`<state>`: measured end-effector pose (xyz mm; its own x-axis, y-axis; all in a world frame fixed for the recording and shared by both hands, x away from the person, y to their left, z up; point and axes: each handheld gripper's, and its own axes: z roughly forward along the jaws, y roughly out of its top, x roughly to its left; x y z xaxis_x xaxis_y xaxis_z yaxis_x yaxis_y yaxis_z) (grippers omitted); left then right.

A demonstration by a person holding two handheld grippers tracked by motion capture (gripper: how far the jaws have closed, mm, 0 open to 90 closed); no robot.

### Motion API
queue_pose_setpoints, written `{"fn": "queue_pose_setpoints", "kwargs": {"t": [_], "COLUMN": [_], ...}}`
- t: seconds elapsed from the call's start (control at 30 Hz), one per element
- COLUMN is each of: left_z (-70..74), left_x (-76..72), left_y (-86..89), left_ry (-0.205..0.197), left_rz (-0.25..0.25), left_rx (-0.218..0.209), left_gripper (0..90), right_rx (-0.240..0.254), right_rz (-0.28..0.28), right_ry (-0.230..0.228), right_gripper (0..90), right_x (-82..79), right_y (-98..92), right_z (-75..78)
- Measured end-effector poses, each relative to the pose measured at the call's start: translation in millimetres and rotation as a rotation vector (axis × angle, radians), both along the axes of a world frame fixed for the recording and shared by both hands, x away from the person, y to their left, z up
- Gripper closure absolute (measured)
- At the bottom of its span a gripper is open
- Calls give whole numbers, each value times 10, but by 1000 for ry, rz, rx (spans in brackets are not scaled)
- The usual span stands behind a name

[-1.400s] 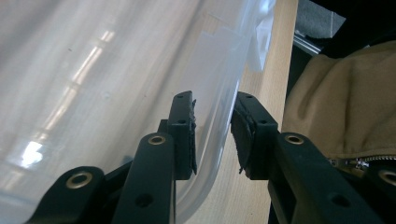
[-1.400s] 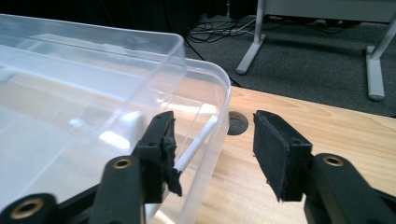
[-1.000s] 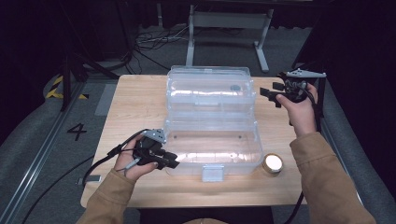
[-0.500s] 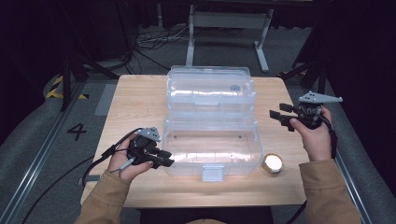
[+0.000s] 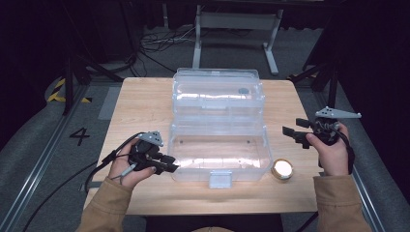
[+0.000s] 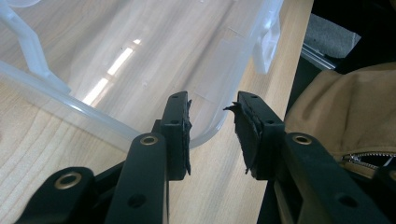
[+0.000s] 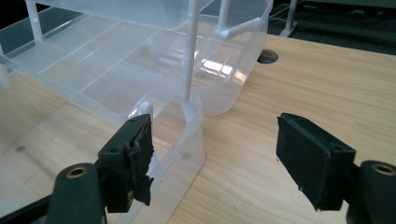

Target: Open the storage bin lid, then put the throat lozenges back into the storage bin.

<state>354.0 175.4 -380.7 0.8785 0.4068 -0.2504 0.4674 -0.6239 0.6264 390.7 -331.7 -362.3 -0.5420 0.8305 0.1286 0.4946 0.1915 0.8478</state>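
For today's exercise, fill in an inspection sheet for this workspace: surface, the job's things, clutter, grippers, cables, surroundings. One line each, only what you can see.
Surface: wooden table, bare around the box; a round hole shows in the right gripper view.
Job's things: clear plastic box lying open, lid folded back, inner tray raised on thin arms.
Clutter: small round tin beside the box's front right corner.
Grippers: left claw at the box's front left corner, jaws open astride its rim; right claw off to the box's right, jaws just opened wider, nothing between them.
Cables: black lead trailing from the left claw off the table edge.
Surroundings: dark floor, metal frame legs, loose wires, a painted 4.
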Motion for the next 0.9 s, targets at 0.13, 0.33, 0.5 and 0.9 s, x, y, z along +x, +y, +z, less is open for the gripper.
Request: {"fn": "queue_pose_setpoints", "kwargs": {"t": [0.13, 0.33, 0.5, 0.9], "left_z": [22, 70, 105, 99], "left_x": [-3, -13, -26, 0], "left_y": [14, 80, 142, 186], "left_ry": [0, -7, -17, -13], "left_rz": [-24, -18, -4, 23], "left_rx": [-23, -40, -40, -33], "left_gripper": [645, 641, 638, 635], "right_rx": [-18, -69, -99, -251], "right_rz": [-1, 0, 5, 96], "right_ry": [33, 105, 167, 293], "right_gripper": [239, 174, 175, 199], "right_x": [-31, -57, -55, -33], "right_y": [-28, -60, -62, -13], "right_z": [-36, -112, -162, -321]}}
